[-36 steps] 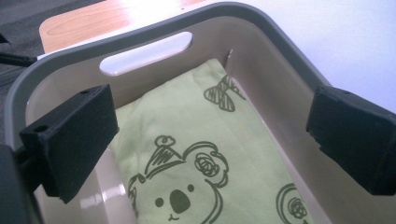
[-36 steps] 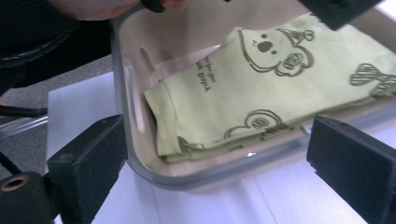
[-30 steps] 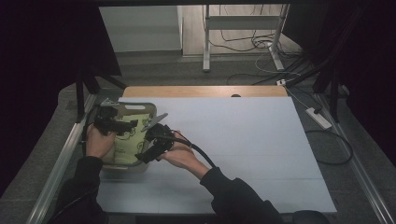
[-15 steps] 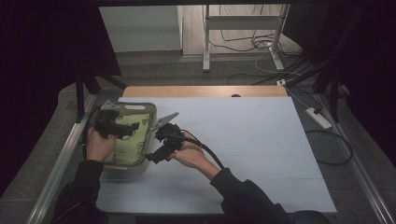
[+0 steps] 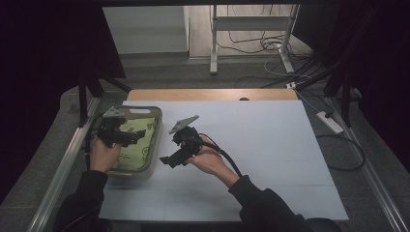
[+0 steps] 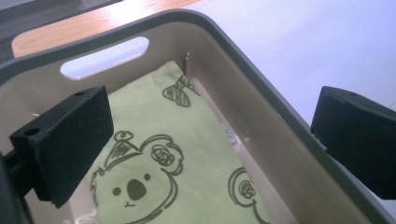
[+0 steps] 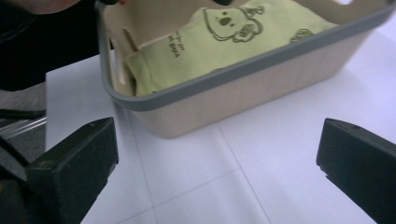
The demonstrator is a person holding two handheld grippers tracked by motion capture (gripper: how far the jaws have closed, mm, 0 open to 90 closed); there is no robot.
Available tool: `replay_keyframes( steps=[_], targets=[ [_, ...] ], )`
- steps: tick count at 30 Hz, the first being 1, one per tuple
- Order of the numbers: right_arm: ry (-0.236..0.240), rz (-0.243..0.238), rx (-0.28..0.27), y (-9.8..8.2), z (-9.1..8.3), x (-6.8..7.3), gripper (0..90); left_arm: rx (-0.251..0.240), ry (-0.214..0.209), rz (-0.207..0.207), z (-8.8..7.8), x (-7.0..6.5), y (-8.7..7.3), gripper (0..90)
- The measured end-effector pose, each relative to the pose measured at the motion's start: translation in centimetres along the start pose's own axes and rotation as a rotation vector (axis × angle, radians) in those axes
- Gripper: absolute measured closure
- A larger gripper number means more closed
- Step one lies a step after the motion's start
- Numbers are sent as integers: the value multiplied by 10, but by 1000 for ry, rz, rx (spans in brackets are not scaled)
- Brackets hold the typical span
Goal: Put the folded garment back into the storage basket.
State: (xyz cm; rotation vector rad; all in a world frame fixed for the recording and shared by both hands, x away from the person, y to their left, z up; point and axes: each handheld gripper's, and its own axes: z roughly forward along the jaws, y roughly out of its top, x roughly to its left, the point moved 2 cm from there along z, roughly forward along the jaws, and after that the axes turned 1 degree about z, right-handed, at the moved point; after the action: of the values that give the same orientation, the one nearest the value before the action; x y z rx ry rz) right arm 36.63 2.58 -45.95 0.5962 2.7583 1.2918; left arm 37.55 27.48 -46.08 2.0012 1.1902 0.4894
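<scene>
Two grippers, both jaws spread, empty. Green koala cloth [image 6: 187, 154] lies flat in beige bin [image 5: 155, 145]. My left gripper [image 5: 138, 134] over bin: drop straight, pinch cloth edge. Right gripper [image 5: 169, 161] beside bin, keep clear of rim.

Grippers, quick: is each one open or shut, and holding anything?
Left gripper: open, holding nothing, over the folded green koala cloth in the beige plastic bin.
Right gripper: open, holding nothing.

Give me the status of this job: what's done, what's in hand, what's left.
Done: the folded green cloth lies flat inside the beige bin. In hand: nothing; the left gripper hovers open over the bin, and the right gripper is open above the table beside it. Left: nothing obvious.
</scene>
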Motion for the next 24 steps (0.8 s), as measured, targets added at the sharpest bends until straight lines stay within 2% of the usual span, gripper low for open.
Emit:
replay_keyframes(
  steps=[6,13,24],
  targets=[
    [-9,-6,-4,-7,-8,-4,0,-6,-12,6,-2,-9,-2,0],
    [-47,-19,-16,-15,-20,-7,0,-8,-23,27,-5,-23,-3,0],
    [-40,-6,1,-27,-33,-12,0,-15,-38,56,-10,-43,-3,0]
  ],
)
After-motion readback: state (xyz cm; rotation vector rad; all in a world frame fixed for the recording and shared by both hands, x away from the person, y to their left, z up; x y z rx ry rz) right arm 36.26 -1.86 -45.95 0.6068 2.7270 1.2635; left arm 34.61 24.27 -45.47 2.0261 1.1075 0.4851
